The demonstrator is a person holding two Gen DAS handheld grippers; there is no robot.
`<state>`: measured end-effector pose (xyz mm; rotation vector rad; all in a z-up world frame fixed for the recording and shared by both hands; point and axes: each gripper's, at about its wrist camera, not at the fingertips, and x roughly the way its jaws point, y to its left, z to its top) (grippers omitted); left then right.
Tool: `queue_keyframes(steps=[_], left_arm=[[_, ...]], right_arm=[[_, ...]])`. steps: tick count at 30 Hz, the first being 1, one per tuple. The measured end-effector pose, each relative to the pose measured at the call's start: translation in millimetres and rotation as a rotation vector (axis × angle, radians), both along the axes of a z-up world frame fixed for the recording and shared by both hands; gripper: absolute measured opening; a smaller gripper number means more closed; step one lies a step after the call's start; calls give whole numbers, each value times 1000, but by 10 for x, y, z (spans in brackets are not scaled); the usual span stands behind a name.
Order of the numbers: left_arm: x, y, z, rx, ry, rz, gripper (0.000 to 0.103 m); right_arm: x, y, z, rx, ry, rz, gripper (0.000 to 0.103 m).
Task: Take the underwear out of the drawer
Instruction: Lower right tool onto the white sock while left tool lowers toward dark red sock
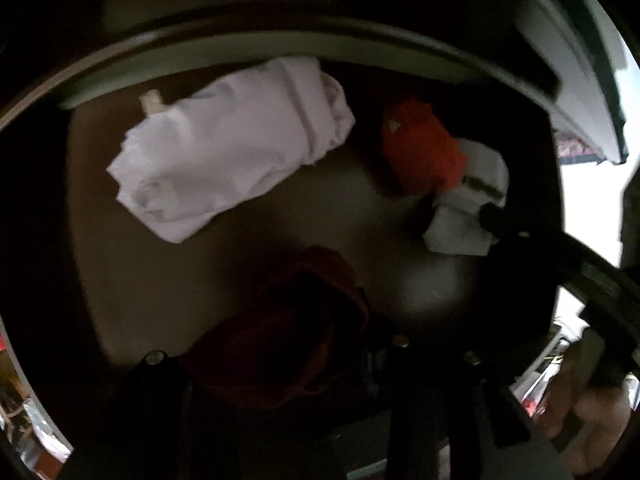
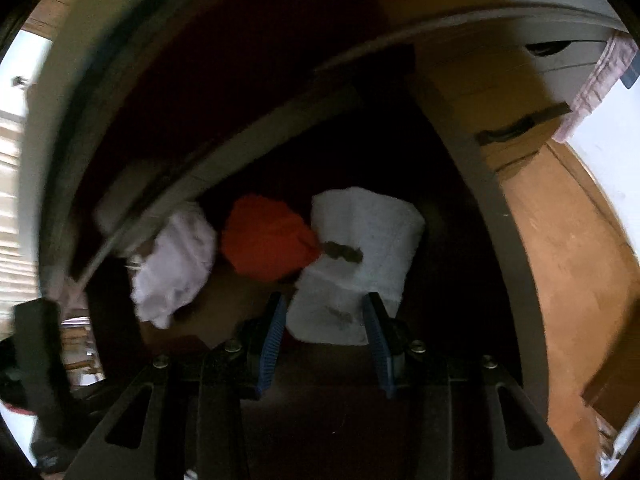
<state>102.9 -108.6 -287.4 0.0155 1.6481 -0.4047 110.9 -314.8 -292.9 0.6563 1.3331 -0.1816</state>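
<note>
The open drawer holds a pale lilac folded garment (image 1: 228,148) (image 2: 172,264), an orange-red one (image 1: 420,148) (image 2: 268,240) and a white folded one with a dark print (image 1: 472,200) (image 2: 360,260). My left gripper (image 1: 304,344) is shut on a dark red garment (image 1: 296,320), low in the left wrist view, above the drawer floor. My right gripper (image 2: 326,320) is open, its blue-padded fingers (image 2: 274,336) on either side of the near edge of the white garment. It also shows at the right of the left wrist view (image 1: 492,216).
The drawer's grey front rim (image 1: 280,44) curves across the top. The brown drawer floor (image 1: 240,264) lies between the garments. A wooden floor (image 2: 580,260) and a wooden cabinet with a dark handle (image 2: 516,128) lie to the right.
</note>
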Motion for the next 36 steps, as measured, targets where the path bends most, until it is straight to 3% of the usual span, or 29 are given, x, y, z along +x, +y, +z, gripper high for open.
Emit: queue_keyframes(steps=[6, 14, 17, 21, 22, 23, 31, 36], left_arm=[[-75, 286, 47, -50, -4, 52, 35], [-93, 472, 48, -58, -4, 91, 35], [-112, 492, 35, -54, 1, 98, 35], [-172, 553, 35, -52, 5, 105, 35], [-179, 556, 42, -52, 3, 107, 35], [-184, 569, 56, -52, 2, 106, 35], [-161, 474, 198, -56, -5, 107, 35], [-103, 514, 263, -68, -24, 94, 35]], right_arm=[[73, -46, -225, -9, 77, -52, 43], [204, 25, -266, 27, 48, -75, 44], [188, 43, -261, 53, 21, -97, 53], [180, 78, -248, 24, 11, -88, 54], [183, 108, -244, 6, 8, -74, 47], [185, 137, -242, -26, 8, -48, 28], [153, 95, -207, -10, 7, -8, 15], [-1, 70, 40, -16, -23, 18, 12]])
